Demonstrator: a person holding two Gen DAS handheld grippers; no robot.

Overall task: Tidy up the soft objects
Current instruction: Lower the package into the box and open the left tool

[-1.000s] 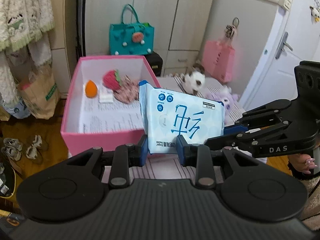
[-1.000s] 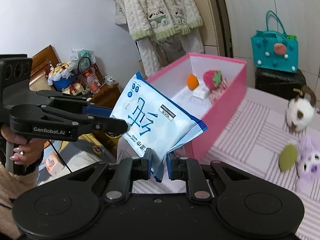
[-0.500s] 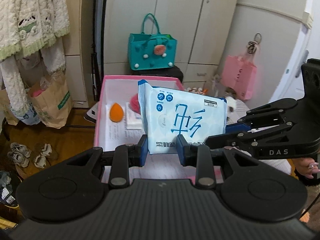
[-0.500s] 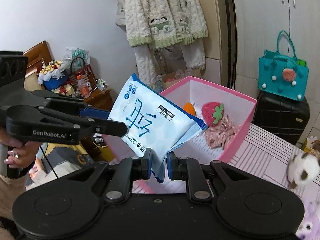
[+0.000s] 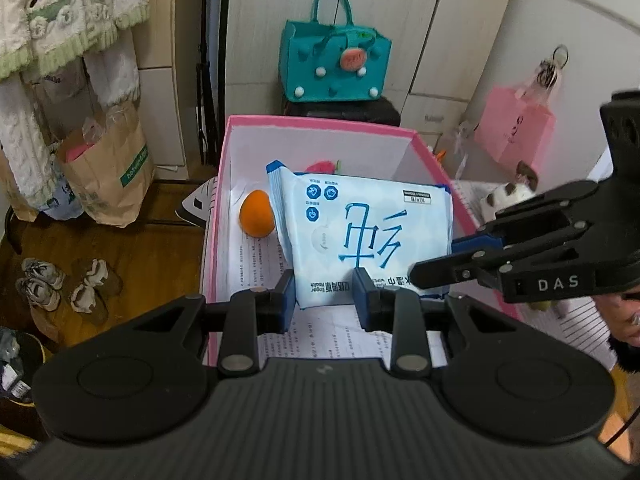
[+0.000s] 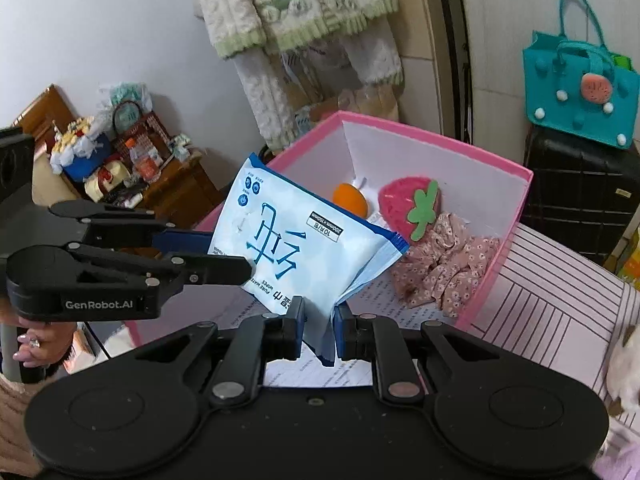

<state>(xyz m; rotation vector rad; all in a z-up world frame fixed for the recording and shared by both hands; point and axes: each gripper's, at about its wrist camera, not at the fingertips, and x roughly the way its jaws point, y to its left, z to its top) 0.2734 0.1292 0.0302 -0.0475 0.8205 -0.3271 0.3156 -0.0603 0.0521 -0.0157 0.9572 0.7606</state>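
A pale blue pack of wet wipes [image 5: 368, 232] hangs over the open pink box [image 5: 320, 124], held at both ends. My left gripper [image 5: 325, 300] is shut on its lower edge, and my right gripper [image 6: 319, 328] is shut on the other end of the wipes pack [image 6: 296, 240]. Each gripper shows in the other's view: the right gripper [image 5: 472, 256] from the right, the left gripper [image 6: 216, 258] from the left. Inside the pink box [image 6: 500, 248] lie an orange sponge [image 6: 350, 199], a strawberry plush [image 6: 412, 206] and a pink floral scrunchie [image 6: 444, 264]; the orange sponge [image 5: 258, 219] also shows in the left wrist view.
A teal felt bag [image 5: 336, 68] sits on a black case behind the box. A paper bag [image 5: 108, 168] and shoes [image 5: 60, 284] are on the wooden floor at left. A plush dog [image 5: 508, 196] lies on the striped surface [image 6: 560, 304] to the right. Robes [image 6: 300, 12] hang on the wall.
Both grippers have carried the wipes pack leftward until it is above the box interior. The box now looks closer and fills more of both views. The grips are unchanged.
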